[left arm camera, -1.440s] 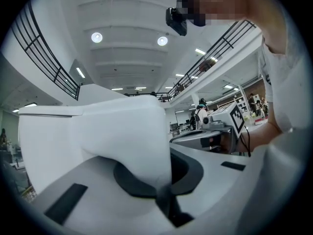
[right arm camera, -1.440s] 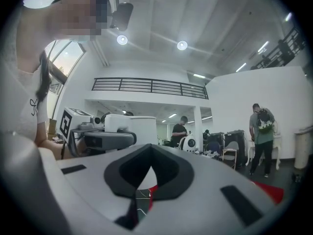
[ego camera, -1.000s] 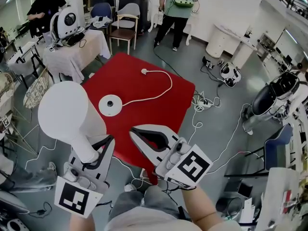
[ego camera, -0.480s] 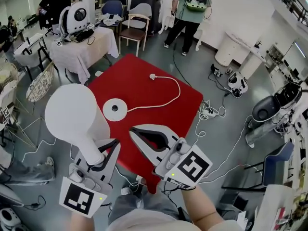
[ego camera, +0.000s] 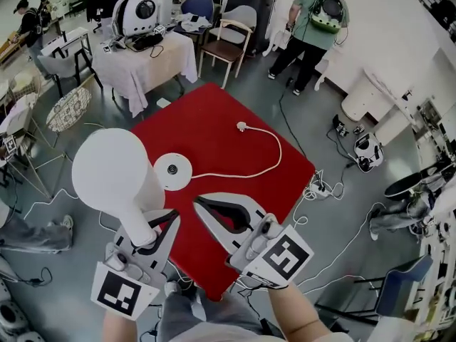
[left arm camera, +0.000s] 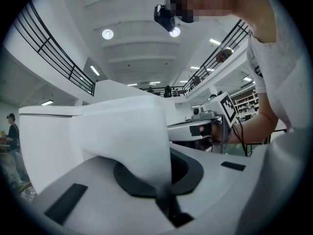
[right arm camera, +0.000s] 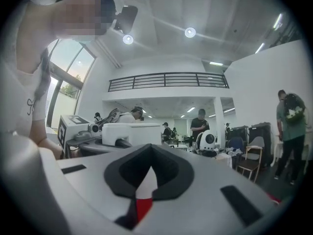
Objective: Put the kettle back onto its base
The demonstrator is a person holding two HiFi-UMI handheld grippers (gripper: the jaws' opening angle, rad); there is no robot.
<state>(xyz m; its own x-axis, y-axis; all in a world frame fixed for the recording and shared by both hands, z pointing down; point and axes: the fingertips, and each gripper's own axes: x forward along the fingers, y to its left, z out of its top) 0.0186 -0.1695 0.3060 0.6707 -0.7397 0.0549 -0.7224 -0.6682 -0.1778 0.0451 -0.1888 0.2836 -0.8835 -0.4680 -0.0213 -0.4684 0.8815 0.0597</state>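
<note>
Left gripper point(ego camera: 158, 228) is clenched on the handle of the white kettle point(ego camera: 114, 173). The left gripper view shows the handle wedged between the black pads.

The kettle is in the air, off its base, and hangs over the left edge of the red table point(ego camera: 235, 98). Its wide round body points away from the person and its narrow end sits at the gripper.

The base point(ego camera: 173, 172) is a white disc that lies flat on the table near the left corner. In the head view it shows just right of the kettle body. How high the kettle hangs above it can't be read.

A white cord point(ego camera: 267, 164) loops from the base across the middle of the table. It ends at the plug point(ego camera: 242, 126), which lies loose on the table.

Right gripper point(ego camera: 201, 203) is clenched with the jaw tips together and nothing between them. It hovers over the near edge of the table, beside the left one and apart from it.

A wooden chair point(ego camera: 222, 48) stands past the far corner.
</note>
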